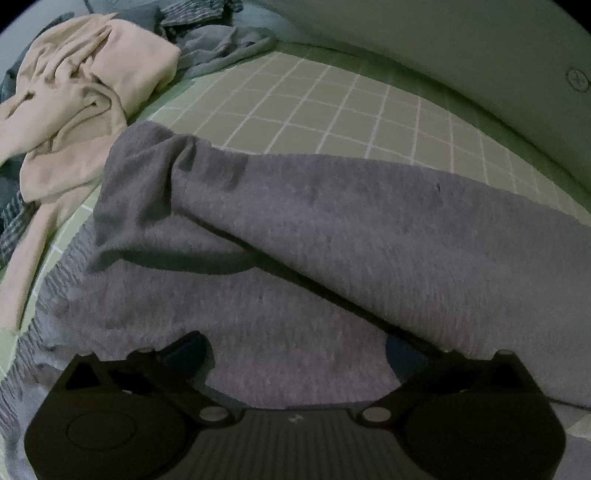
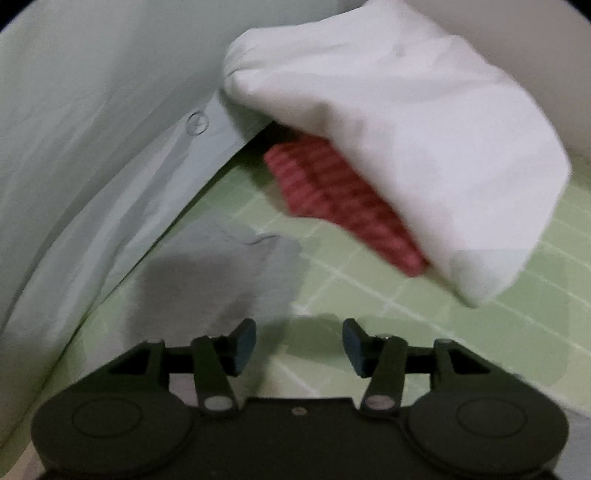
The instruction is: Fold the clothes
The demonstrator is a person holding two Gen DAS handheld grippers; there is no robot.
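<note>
A grey knit garment point(image 1: 295, 229) lies spread on the green checked sheet point(image 1: 332, 107), with one part folded over diagonally from upper left to lower right. My left gripper point(image 1: 295, 354) is open low over the garment, its fingers spread wide with grey cloth between them; the right finger is partly under the folded edge. My right gripper point(image 2: 299, 347) is open and empty above the sheet point(image 2: 369, 295). A corner of the grey garment point(image 2: 221, 266) lies just ahead of it to the left.
A beige garment point(image 1: 74, 110) lies crumpled at the left, with grey point(image 1: 229, 44) and striped dark clothes point(image 1: 192, 14) behind it. A white pillow point(image 2: 388, 129) lies over a red striped cloth point(image 2: 340, 199). A pale fabric wall point(image 2: 74, 147) rises at the left.
</note>
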